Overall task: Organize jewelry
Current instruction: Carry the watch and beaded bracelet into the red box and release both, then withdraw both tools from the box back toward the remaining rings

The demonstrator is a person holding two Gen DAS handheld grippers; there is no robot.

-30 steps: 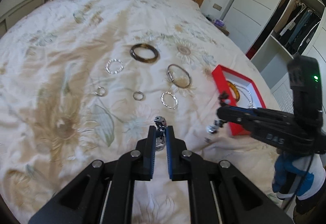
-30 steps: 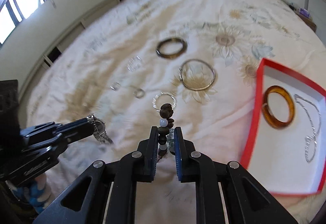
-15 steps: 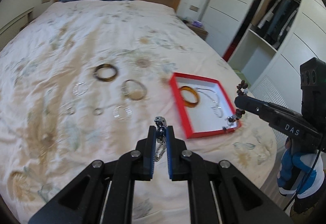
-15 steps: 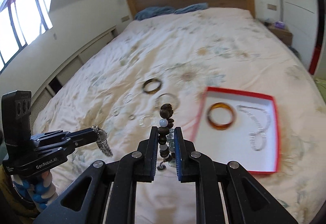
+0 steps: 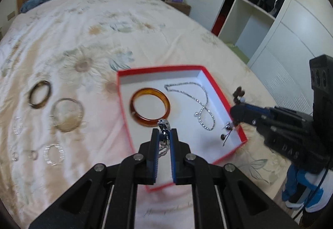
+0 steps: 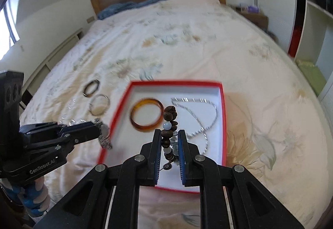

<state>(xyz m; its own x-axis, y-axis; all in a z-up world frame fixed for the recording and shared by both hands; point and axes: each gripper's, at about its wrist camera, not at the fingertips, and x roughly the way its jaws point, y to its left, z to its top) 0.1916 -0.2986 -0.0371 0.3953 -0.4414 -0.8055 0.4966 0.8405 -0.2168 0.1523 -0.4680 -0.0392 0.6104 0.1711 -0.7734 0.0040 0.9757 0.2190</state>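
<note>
A: Left wrist view. The left gripper (image 5: 164, 137) has its jaws clenched on a silver link bracelet (image 5: 163, 128), held over the near left part of the red box (image 5: 122, 104). Inside the box lie an amber bangle (image 5: 150, 106) at about ten o'clock and a silver chain necklace (image 5: 199, 102) at about two. The bracelet looks light, limp and slippery; a pinch across its links seems the safe hold, since it will sag whichever way it is carried.

B: Right wrist view. The right gripper (image 6: 169, 141) is clamped on a brown bead bracelet (image 6: 169, 118) hanging above the box's centre. The beads appear hard and light, yet strung loosely, so gripping the strand between two beads should stop it rolling out.

A: What does each view add?

B: Mine shows the bead string full length, with its pale bead. Yours shows only its ends beside the jaws, but takes in more of the loose pieces on the bed (image 5: 83, 27) at nine o'clock: a dark bangle (image 5: 40, 94), a clear bangle (image 5: 67, 114) and small rings (image 5: 53, 152).
</note>
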